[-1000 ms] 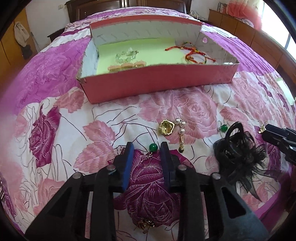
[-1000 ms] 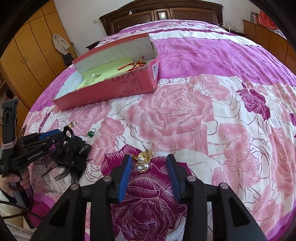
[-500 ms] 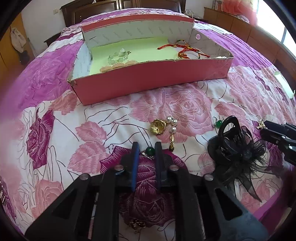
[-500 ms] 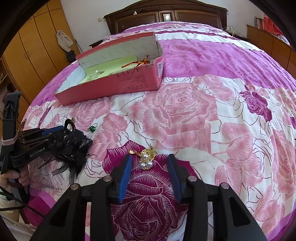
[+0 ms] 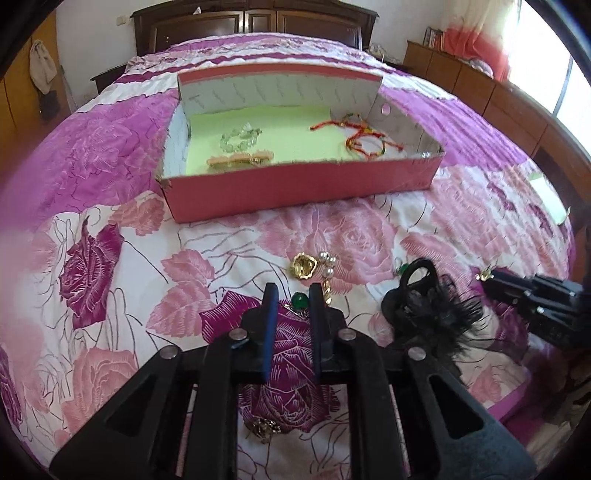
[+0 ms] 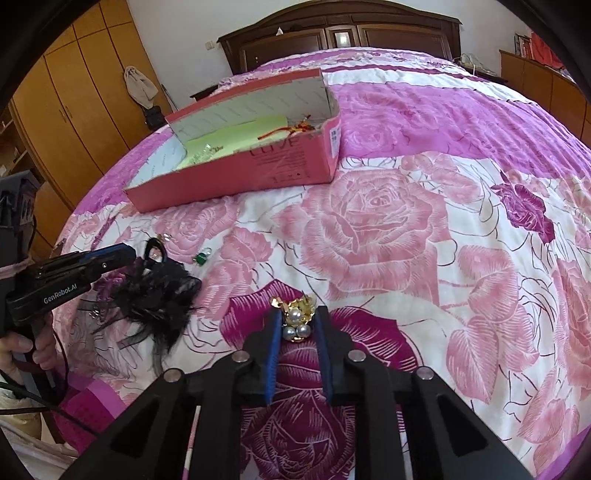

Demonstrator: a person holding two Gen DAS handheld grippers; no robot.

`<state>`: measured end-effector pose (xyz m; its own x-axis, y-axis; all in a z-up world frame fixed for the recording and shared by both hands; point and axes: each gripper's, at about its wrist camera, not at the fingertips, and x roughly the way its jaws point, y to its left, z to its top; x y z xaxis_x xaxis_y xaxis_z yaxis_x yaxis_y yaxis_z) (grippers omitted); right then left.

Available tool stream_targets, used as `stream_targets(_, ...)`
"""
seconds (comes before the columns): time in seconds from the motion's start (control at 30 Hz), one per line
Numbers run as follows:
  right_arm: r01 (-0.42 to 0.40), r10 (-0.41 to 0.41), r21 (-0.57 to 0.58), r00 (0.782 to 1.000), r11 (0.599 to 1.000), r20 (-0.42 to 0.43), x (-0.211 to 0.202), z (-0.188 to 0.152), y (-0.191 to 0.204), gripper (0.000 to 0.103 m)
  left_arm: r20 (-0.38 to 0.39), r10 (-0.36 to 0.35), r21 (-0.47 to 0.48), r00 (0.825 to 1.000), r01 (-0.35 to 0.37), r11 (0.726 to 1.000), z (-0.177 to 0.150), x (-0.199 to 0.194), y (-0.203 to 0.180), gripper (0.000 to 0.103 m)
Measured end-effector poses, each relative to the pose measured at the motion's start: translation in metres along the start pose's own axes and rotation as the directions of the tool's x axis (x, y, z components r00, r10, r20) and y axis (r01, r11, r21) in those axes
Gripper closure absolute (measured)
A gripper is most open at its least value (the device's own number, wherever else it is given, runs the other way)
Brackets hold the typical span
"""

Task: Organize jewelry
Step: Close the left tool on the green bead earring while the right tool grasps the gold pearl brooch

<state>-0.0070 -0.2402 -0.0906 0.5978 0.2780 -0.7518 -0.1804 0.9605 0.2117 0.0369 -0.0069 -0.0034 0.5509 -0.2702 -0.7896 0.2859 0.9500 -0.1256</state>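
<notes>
My left gripper [image 5: 291,295] is shut on a green bead earring [image 5: 300,300], lifted a little off the bedspread. My right gripper [image 6: 297,314] is shut on a gold and pearl brooch [image 6: 297,320]. A pink box [image 5: 303,184] with a green floor holds a clear bead bracelet [image 5: 239,137], a peach hair clip [image 5: 240,160] and red string bracelets [image 5: 360,134]. The box also shows in the right wrist view [image 6: 240,173]. On the bed lie a gold ornament with pearls [image 5: 312,264], a second green earring [image 6: 201,257] and a black feather hairpiece [image 5: 424,314].
The flowered bedspread [image 5: 110,240] covers the whole bed. A small gold piece [image 5: 264,428] lies under my left gripper. A dark headboard [image 6: 340,33] stands behind, wooden wardrobes [image 6: 74,92] at the left. The left gripper's body [image 6: 66,273] shows beside the hairpiece.
My left gripper closed on the green bead earring and rose slightly. My right gripper closed in on the pearl brooch.
</notes>
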Motion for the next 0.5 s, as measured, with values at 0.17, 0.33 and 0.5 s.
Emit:
stream_targets(0.17, -0.018, 0.019, -0.022, 0.999, 1.0, 0.042, -0.009, 0.003, 0.008, 0.083, 0.045, 0.001, -0.01, 0.999, -0.001, 1.0, 0.004, -0.013, -0.001, 0.095)
stream_targets(0.33, -0.027, 0.029, -0.03, 0.996, 0.999, 0.087, -0.019, 0.006, 0.012, 0.083, 0.079, -0.001, -0.023, 0.997, 0.003, 1.0, 0.007, -0.024, -0.001, 0.095)
stream_targets(0.5, -0.028, 0.033, -0.043, 0.99, 0.999, 0.134, -0.029, 0.012, 0.017, 0.083, 0.122, 0.006, -0.028, 0.992, -0.002, 1.0, 0.012, -0.034, -0.003, 0.095)
